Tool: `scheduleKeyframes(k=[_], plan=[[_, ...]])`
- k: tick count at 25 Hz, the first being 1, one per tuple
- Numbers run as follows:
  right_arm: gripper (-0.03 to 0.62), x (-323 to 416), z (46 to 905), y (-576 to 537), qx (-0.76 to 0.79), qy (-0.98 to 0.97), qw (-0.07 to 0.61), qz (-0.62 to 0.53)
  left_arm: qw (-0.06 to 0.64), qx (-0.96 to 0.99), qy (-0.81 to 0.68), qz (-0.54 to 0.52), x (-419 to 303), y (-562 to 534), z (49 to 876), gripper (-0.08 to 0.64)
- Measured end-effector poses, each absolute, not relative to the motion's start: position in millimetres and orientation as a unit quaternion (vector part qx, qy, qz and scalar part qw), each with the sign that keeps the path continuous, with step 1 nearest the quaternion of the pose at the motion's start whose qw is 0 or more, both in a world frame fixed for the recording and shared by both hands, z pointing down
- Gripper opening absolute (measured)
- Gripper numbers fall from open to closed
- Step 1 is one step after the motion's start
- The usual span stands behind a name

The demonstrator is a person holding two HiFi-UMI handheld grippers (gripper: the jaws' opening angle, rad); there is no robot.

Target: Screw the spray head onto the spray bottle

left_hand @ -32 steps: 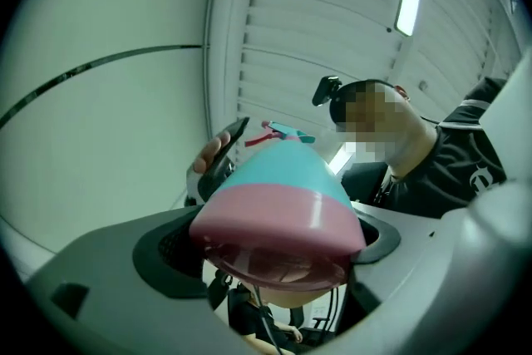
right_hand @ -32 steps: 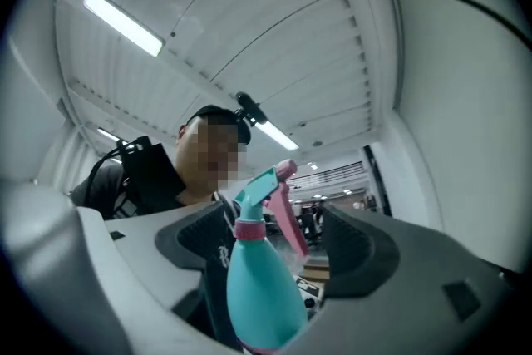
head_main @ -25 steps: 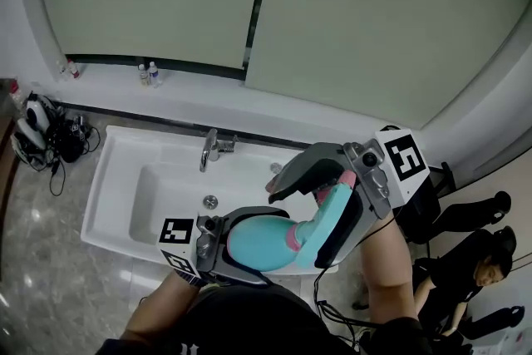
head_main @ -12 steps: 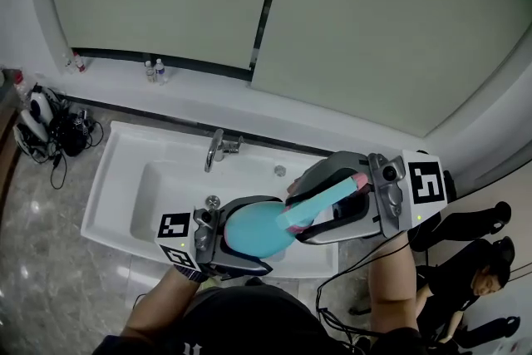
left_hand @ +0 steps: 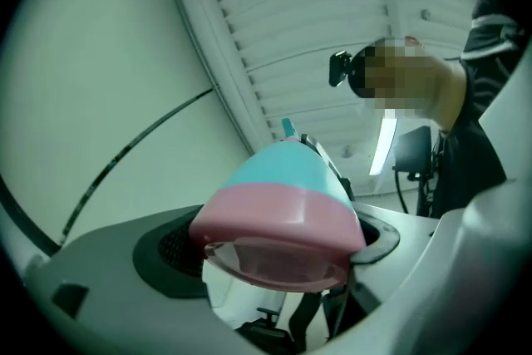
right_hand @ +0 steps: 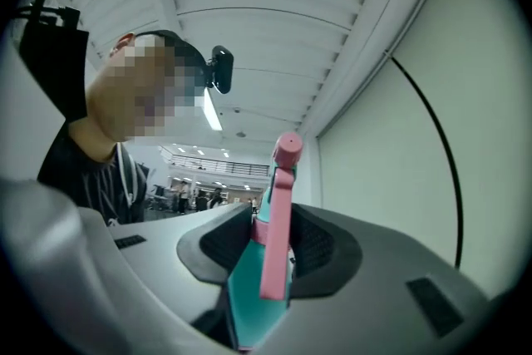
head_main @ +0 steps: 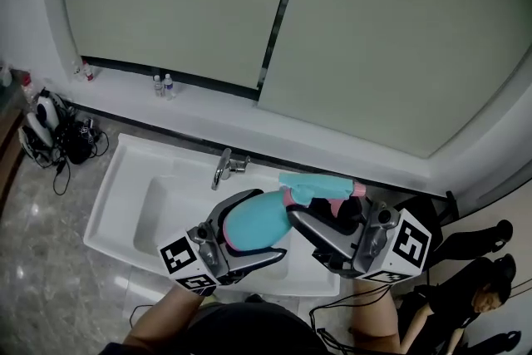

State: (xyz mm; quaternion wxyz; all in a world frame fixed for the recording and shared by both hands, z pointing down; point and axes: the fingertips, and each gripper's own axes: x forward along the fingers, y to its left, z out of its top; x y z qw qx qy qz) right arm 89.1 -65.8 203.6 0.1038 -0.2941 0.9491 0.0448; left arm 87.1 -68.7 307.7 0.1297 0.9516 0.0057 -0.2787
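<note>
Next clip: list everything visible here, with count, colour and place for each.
spray bottle: one, teal with a pink base, held over the sink
spray head: one, teal with a pink trigger, at the bottle's neck
sink: one, white, below the grippers
faucet: one, silver, at the sink's back edge
small bottles: two side by side, clear, on the ledge behind the sink
cables and gear: one pile, black and white, left of the sink
bystander: one, in black, lower right
left gripper: grey, shut on the spray bottle
right gripper: grey, jaws just closed onto the spray head
</note>
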Motion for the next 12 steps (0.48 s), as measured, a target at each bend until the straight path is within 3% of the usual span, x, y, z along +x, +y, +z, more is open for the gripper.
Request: scheduleKeyframes(k=[12], plan=[[0.132, 123, 245, -98, -0.442, 0.868, 0.207, -0.089, -0.078, 0.951, -0.255, -0.155, 78, -101, 329, 0.471]])
